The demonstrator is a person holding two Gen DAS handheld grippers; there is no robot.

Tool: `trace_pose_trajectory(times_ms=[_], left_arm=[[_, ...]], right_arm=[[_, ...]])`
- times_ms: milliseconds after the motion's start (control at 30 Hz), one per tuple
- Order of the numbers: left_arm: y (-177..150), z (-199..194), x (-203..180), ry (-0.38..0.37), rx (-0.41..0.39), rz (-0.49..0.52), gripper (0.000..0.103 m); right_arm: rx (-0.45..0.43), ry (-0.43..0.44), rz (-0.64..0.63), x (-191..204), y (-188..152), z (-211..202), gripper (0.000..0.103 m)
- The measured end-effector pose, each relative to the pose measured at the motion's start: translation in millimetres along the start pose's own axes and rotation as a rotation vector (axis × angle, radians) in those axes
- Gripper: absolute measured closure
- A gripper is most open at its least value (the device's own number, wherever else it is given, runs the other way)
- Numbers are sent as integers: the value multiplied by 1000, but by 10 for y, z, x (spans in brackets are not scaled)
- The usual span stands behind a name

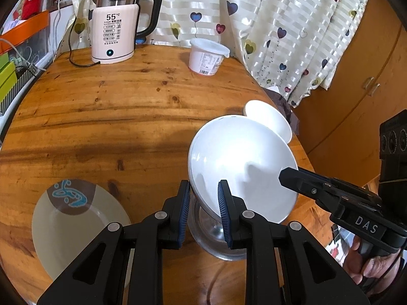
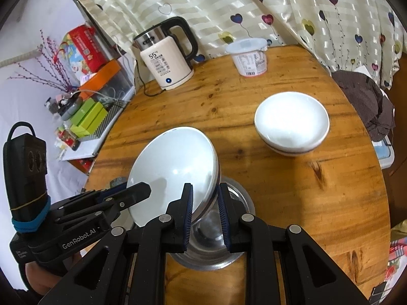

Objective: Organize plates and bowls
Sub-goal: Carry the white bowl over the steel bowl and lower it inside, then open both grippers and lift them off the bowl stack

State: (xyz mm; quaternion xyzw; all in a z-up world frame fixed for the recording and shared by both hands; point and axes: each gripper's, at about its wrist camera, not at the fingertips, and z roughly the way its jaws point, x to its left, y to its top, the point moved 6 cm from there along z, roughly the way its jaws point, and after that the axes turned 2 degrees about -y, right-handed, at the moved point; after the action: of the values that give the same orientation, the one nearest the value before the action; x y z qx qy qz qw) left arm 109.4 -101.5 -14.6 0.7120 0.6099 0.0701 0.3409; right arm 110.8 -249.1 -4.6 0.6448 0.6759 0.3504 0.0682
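White bowl (image 2: 175,167), tilted over steel bowl (image 2: 216,241), is pinched at opposite rims by both tools, left (image 1: 204,212) and right (image 2: 204,212), seemingly firmly; lift level toward stacked bowls (image 2: 292,124).

Soft daylight filters through the curtain (image 1: 267,25) behind my table (image 1: 114,117), leaving both views bright and even. Glare washes out the inside of the white bowl (image 1: 236,157) and the stacked bowls (image 2: 292,119), erasing surface detail. Dull shadows lie under the dishes. Fisheye bending curves the table edge and darkens the corners; my gripper fingers (image 1: 184,203) up close look slightly soft.
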Motion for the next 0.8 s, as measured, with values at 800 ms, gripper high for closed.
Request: trace_pose_trajectory(times_ms=[800], left_arm=[[-301,240,-76,-3,102,7,80]], right_arm=[[99,-18,48,-239,-371,181,84]])
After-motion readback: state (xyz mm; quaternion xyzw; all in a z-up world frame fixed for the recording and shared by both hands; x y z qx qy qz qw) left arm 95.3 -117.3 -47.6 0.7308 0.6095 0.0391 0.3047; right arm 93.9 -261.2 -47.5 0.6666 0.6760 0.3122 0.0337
